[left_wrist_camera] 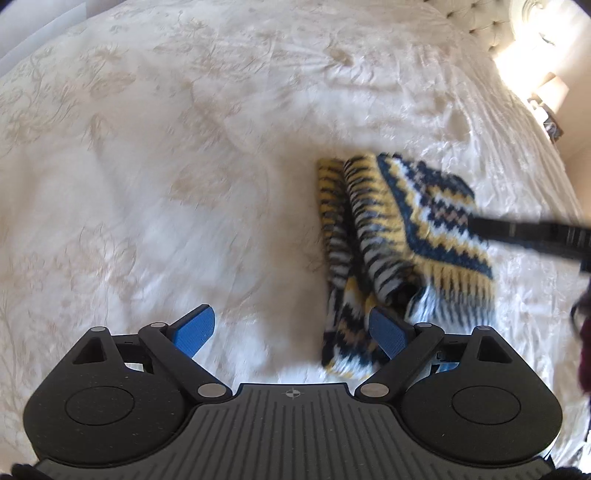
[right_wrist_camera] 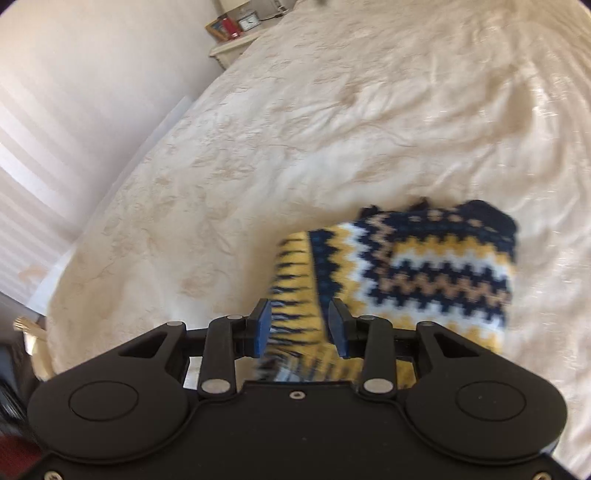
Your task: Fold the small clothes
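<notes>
A small knitted garment (left_wrist_camera: pixel 399 240) in navy, yellow, white and tan zigzags lies folded on a cream bedspread (left_wrist_camera: pixel 184 166). My left gripper (left_wrist_camera: pixel 291 328) is wide open and empty, its right blue pad (left_wrist_camera: pixel 386 332) at the garment's near edge. In the right wrist view the garment (right_wrist_camera: pixel 424 273) lies under my right gripper (right_wrist_camera: pixel 301 328), whose jaws stand open over the striped yellow edge without pinching it. The right gripper's black finger (left_wrist_camera: pixel 528 230) shows in the left view, reaching over the garment from the right.
The cream patterned bedspread (right_wrist_camera: pixel 295 129) fills both views. A nightstand (right_wrist_camera: pixel 236 40) with a clock and a picture frame stands by the wall at the far end. A tufted headboard (left_wrist_camera: pixel 491 26) and a lamp are at the top right of the left view.
</notes>
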The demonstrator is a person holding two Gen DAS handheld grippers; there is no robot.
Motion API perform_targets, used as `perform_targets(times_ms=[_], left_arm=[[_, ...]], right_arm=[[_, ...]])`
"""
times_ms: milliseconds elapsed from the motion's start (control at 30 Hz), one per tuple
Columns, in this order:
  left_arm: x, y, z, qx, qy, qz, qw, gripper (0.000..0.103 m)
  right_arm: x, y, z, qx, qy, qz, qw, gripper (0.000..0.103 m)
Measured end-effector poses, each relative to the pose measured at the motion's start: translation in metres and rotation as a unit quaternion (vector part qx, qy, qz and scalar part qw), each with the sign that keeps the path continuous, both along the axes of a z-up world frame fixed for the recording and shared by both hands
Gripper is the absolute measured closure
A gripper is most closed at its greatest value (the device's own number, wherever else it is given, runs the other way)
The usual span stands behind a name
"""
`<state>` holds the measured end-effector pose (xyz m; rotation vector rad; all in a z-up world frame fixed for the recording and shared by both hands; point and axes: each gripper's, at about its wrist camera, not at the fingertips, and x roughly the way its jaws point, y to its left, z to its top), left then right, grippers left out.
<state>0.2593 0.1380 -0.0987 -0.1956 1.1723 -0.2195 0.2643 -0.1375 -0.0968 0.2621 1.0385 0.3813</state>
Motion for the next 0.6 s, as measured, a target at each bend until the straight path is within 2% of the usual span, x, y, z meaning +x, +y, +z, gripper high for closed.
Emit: perform_targets(times_ms=[167,233,300,367,467,600], left_arm=[[0.031,-0.018,0.007,-0.042,-0.003,-0.016,0.9990,0.012],[0.044,-0.026,0.006,-0.069,0.000,-0.017,0.9975,0.012],[0.059,-0.036,0.002,-0.093,0.005,-0.021,0.9954,0.012],[0.073,-0.047,-0.003,-0.103,0.011,-0.029,0.9942,0.012],[0.093,-0.062,-0.015,-0.098,0.024,-0.041,0.9940,0.012],[0.112,-0.075,-0.031,-0.097,0.048,-0.057,0.9925,0.014]], right_arm=[[-0.035,-0.007,-0.006,-0.057,-0.017,0.024,0.998,0.056],[-0.052,-0.004,-0.006,-0.073,-0.029,0.045,0.996,0.049],[-0.067,0.007,-0.008,-0.092,-0.047,0.074,0.992,0.047],[-0.079,0.020,-0.009,-0.115,-0.068,0.104,0.986,0.046],[-0.094,0.044,-0.012,-0.145,-0.101,0.144,0.974,0.044],[-0.105,0.074,-0.019,-0.182,-0.139,0.200,0.953,0.041]])
